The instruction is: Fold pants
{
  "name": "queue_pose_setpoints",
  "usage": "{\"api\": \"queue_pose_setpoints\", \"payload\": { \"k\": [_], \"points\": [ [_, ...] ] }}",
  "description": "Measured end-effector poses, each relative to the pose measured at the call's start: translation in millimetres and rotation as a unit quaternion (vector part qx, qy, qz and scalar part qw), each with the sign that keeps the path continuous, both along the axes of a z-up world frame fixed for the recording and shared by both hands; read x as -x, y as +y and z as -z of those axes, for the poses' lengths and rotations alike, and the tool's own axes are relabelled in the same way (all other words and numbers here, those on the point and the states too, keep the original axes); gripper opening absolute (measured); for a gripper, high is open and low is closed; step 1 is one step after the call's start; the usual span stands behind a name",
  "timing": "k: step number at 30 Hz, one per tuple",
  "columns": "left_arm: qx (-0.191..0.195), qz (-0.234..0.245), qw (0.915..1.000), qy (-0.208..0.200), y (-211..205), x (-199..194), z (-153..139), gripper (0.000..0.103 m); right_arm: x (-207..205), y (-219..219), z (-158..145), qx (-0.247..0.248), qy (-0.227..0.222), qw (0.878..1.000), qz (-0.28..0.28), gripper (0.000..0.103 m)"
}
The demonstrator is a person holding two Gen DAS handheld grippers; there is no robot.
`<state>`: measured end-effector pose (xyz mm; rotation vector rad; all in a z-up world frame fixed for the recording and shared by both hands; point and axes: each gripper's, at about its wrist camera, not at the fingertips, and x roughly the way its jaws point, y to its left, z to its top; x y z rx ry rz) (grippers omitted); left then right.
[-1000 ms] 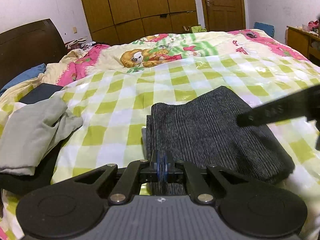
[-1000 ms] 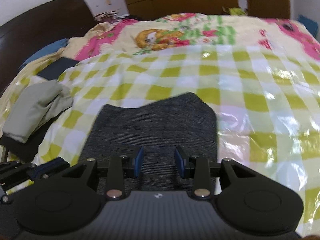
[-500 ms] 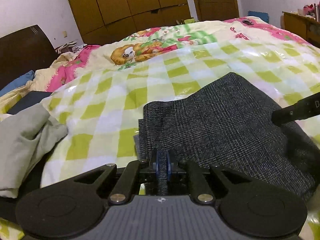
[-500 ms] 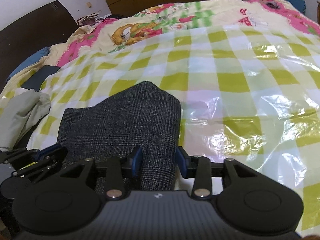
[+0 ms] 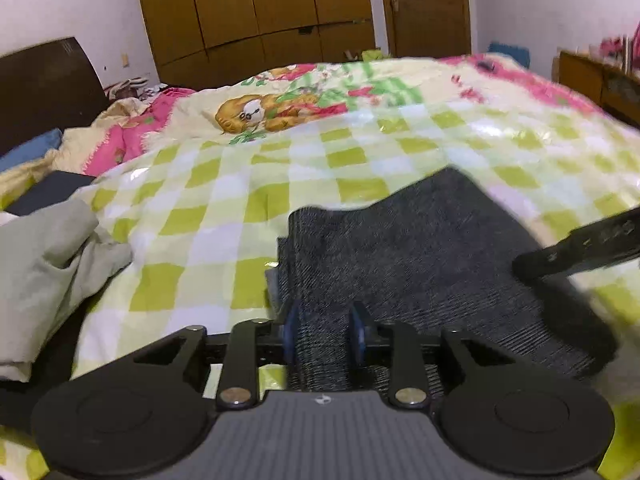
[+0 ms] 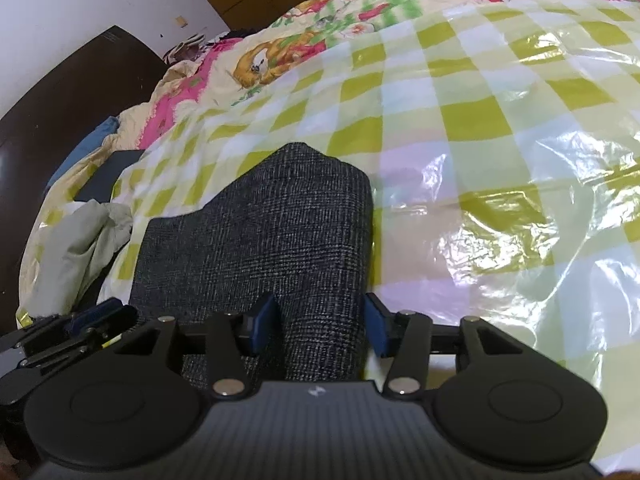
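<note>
Dark grey pants point(image 5: 420, 256), folded into a thick bundle, lie on the bed's green-and-white checked cover point(image 5: 224, 200), near its front edge.

Left claw point(image 5: 323, 336): low over the near left corner of the bundle. Blue pads point(image 5: 289, 334) parted a moderate way, cloth between them, nothing pinched.

Right claw point(image 6: 318, 328): at the near right edge of the pants point(image 6: 272, 240). Pads point(image 6: 262, 322) spread wider, a ridge of the fabric rising between them; left pad beside the cloth, right pad apart from it, over the glossy cover point(image 6: 500, 184). No grip.

A pale grey-green garment point(image 5: 44, 264) lies crumpled to the left of the pants, well apart, partly on dark cloth point(image 5: 44, 196).
</note>
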<state>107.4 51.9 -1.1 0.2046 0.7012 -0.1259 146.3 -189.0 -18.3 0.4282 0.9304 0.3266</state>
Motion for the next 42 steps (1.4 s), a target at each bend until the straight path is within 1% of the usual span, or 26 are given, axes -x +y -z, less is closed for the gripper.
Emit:
{"api": "queue_pose_setpoints", "payload": {
  "k": [1,3,4,5,7,9,12,13,16,19,22,23,24,25,26,27,28,29,30,32,34,35,37,39,41,42],
  "points": [
    [0.001,-0.006,1.0,0.004,3,-1,3,0.043,0,-1,1,-0.005,0.0,1.0,0.001,0.052],
    [0.032,-0.012,0.9993,0.017,15,-2,5,0.047,1,-6,4,-0.023,0.0,1.0,0.002,0.052],
    [0.041,-0.016,0.9987,0.024,20,-3,7,0.056,1,-8,6,-0.03,0.003,1.0,0.003,0.052],
    [0.044,-0.023,0.9984,0.027,23,-5,8,0.063,0,-9,8,-0.038,0.006,0.999,0.003,0.053],
    [0.044,-0.028,0.9983,0.027,28,-6,9,0.069,1,-8,9,-0.046,0.005,0.999,0.003,0.054],
    [0.039,-0.02,0.9983,0.038,25,-10,13,0.073,1,-4,9,-0.039,0.0,0.999,-0.008,0.06],
    [0.053,-0.017,0.9976,0.042,27,-14,17,0.078,-3,2,13,-0.037,0.007,0.999,-0.02,0.064],
    [0.056,-0.018,0.9973,0.043,29,-14,18,0.081,-4,2,15,-0.043,0.008,0.999,-0.022,0.065],
    [0.093,-0.02,0.9939,0.055,43,-8,21,0.082,-3,-1,19,-0.061,0.013,0.998,-0.025,0.065],
    [0.125,-0.017,0.99,0.064,50,-10,26,0.083,-3,0,21,-0.062,0.011,0.998,-0.032,0.066],
    [0.154,0.002,0.985,0.078,46,-26,33,0.088,-11,7,29,-0.084,0.015,0.996,-0.024,0.076],
    [0.158,0.005,0.9839,0.082,45,-32,36,0.089,-13,10,30,-0.084,0.013,0.996,-0.021,0.077],
    [0.166,0.005,0.9824,0.085,44,-37,37,0.089,-13,16,30,-0.072,0.012,0.997,-0.018,0.074],
    [0.169,0.005,0.9818,0.087,43,-37,36,0.086,-13,19,27,-0.057,0.01,0.998,-0.017,0.069],
    [0.161,0.005,0.9834,0.083,40,-34,33,0.083,-11,22,21,-0.043,0.005,0.999,-0.023,0.057],
    [0.145,0.009,0.9865,0.075,35,-28,28,0.081,-8,23,16,-0.038,-0.001,0.999,-0.028,0.049],
    [0.131,0.013,0.9889,0.068,31,-23,25,0.078,-4,22,9,-0.034,-0.006,0.999,-0.031,0.045],
    [0.124,0.016,0.9901,0.064,27,-20,21,0.073,-2,19,4,-0.038,-0.008,0.999,-0.03,0.039],
    [0.123,0.019,0.9902,0.062,23,-17,17,0.072,1,15,1,-0.044,-0.008,0.999,-0.029,0.034],
    [0.139,0.019,0.9881,0.063,22,-16,10,0.065,5,5,-4,-0.053,-0.007,0.998,-0.024,0.031],
    [0.165,0.024,0.9835,0.071,20,-20,5,0.062,8,-6,-7,-0.053,-0.005,0.998,-0.02,0.03],
    [0.166,0.028,0.9828,0.075,16,-23,6,0.057,8,-14,-7,-0.055,-0.003,0.998,-0.015,0.03],
    [0.165,0.045,0.9821,0.079,0,-27,7,0.056,9,-32,-7,-0.057,0.0,0.998,-0.004,0.029],
    [0.164,0.068,0.9808,0.082,-24,-30,8,0.056,13,-54,-9,-0.048,0.0,0.999,0.011,0.029],
    [0.16,0.096,0.9791,0.082,-54,-33,7,0.056,17,-80,-13,-0.035,-0.001,0.999,0.028,0.029],
    [0.162,0.112,0.9768,0.085,-72,-37,6,0.056,19,-95,-14,-0.028,0.0,0.999,0.037,0.029]
  ]
}}
